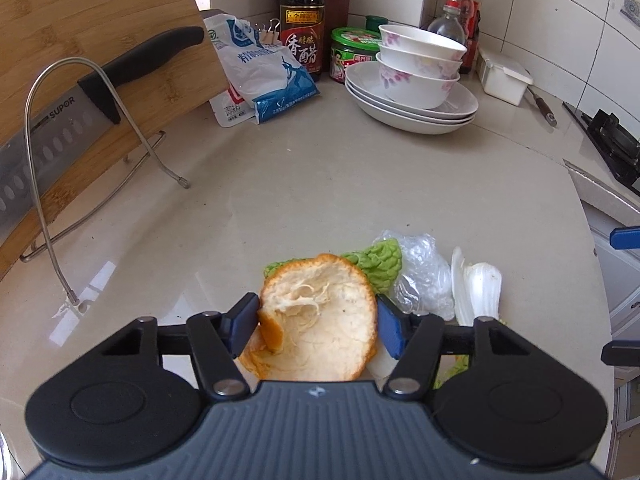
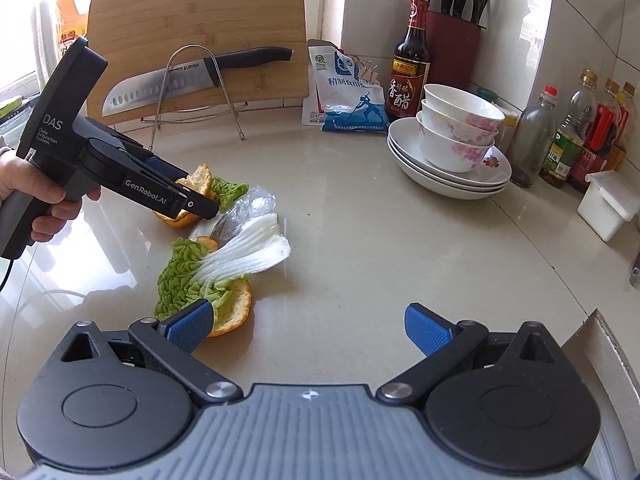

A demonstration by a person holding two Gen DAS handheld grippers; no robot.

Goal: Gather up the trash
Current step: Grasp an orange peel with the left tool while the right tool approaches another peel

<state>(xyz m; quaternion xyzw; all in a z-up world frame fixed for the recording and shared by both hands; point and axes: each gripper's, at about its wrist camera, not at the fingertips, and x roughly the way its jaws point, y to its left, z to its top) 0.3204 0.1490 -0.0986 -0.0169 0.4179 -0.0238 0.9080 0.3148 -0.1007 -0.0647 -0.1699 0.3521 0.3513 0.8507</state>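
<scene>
An orange peel (image 1: 320,344) lies white side up on the beige counter (image 1: 320,184), and my left gripper (image 1: 316,326) is shut on it, one blue pad against each edge. Behind it are a green cabbage leaf (image 1: 380,264), crumpled clear plastic (image 1: 424,276) and a white cabbage stalk (image 1: 480,288). In the right wrist view a hand holds the left gripper (image 2: 200,204) over that peel (image 2: 198,178). My right gripper (image 2: 308,328) is open and holds nothing. Its left finger (image 2: 188,326) is beside a second orange peel (image 2: 234,312), which lies under a cabbage leaf (image 2: 180,276).
A bamboo cutting board (image 2: 200,20) and a knife (image 2: 168,84) stand in a wire rack at the back left. Stacked bowls on plates (image 2: 452,140), a vinegar bottle (image 2: 410,64), a salt bag (image 2: 344,92), oil bottles and a white box (image 2: 608,204) line the back right. A stove (image 1: 612,148) is at the right.
</scene>
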